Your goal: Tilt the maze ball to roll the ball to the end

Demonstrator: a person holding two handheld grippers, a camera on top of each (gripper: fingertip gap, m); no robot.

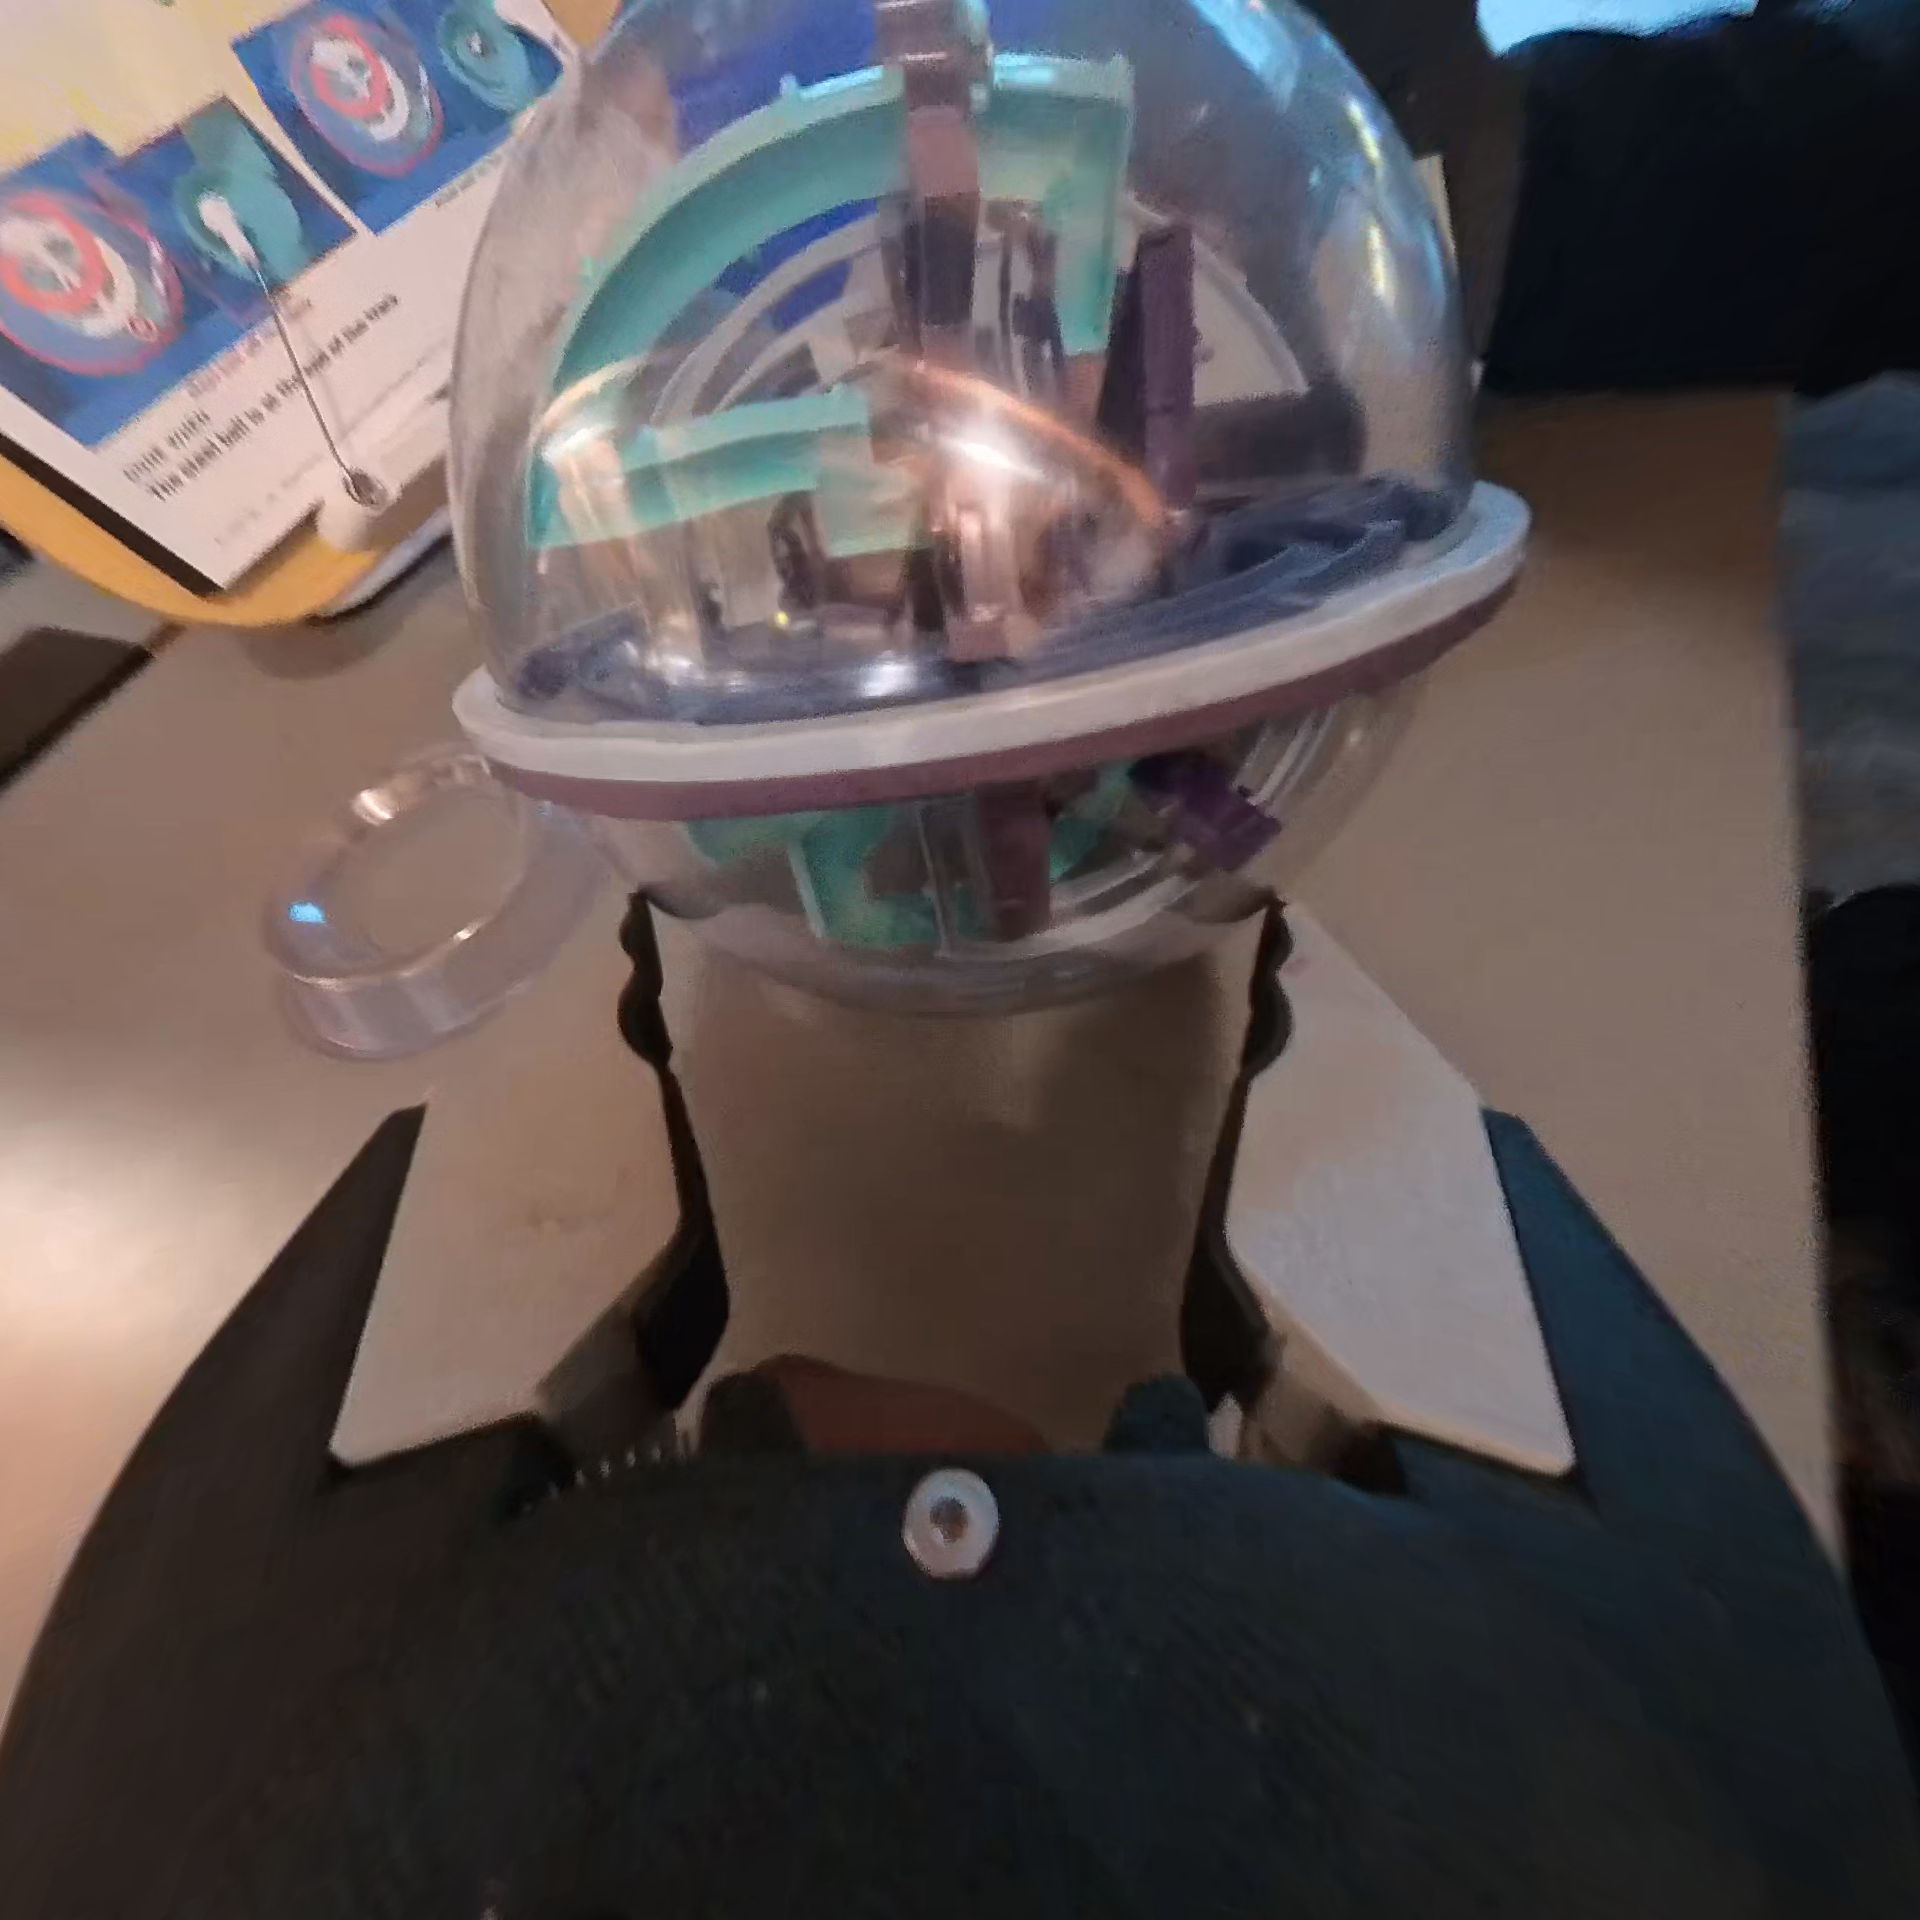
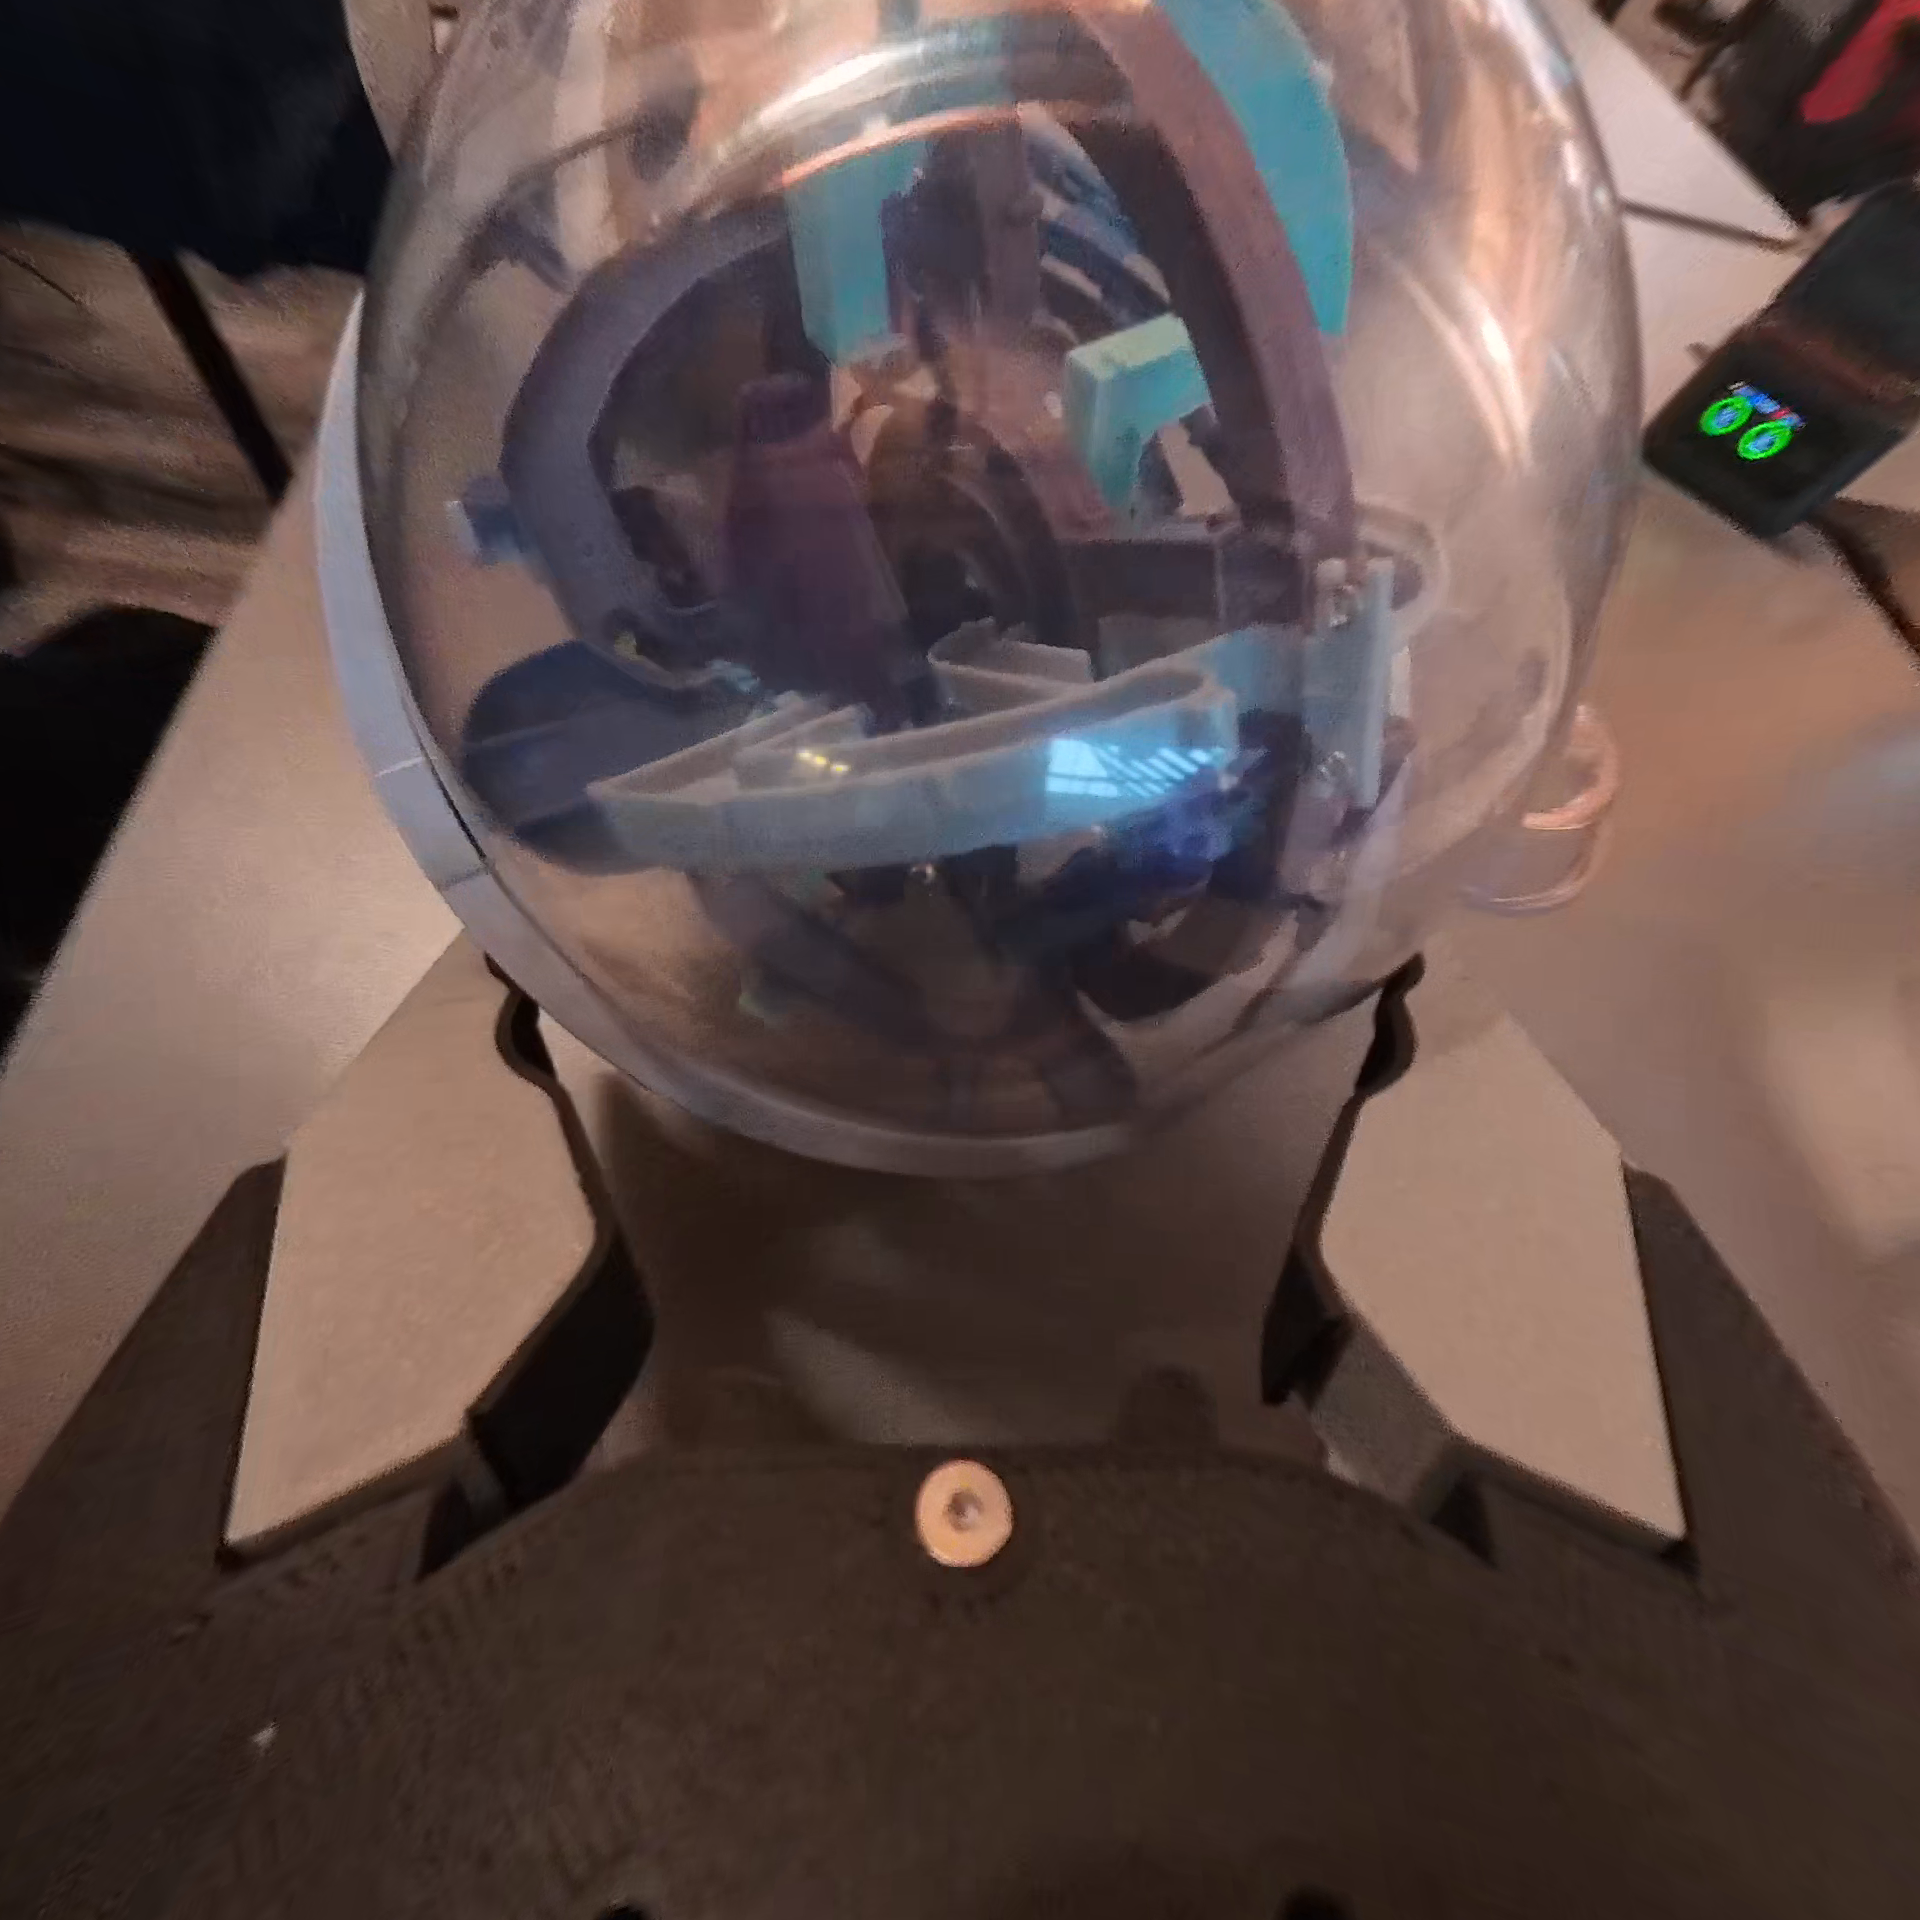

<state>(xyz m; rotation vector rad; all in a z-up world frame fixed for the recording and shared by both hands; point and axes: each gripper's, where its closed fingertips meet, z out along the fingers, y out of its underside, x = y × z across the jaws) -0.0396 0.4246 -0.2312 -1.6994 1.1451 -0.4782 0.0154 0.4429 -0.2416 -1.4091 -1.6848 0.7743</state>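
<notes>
Your left gripper (image 1: 954, 925) and right gripper (image 2: 956, 997) each pinch the maze ball (image 1: 966, 436), fingers spread wide against its lower curve, holding it above the desk (image 1: 156, 1091). In the left wrist view its white band (image 1: 935, 743) runs nearly level, tilted slightly; in the right wrist view the band runs steeply. The small ball inside cannot be made out. A clear stand (image 1: 416, 914) rests on the desk, a leaflet (image 1: 208, 260) behind it, and a lit phone (image 2: 1787, 416) to the right
</notes>
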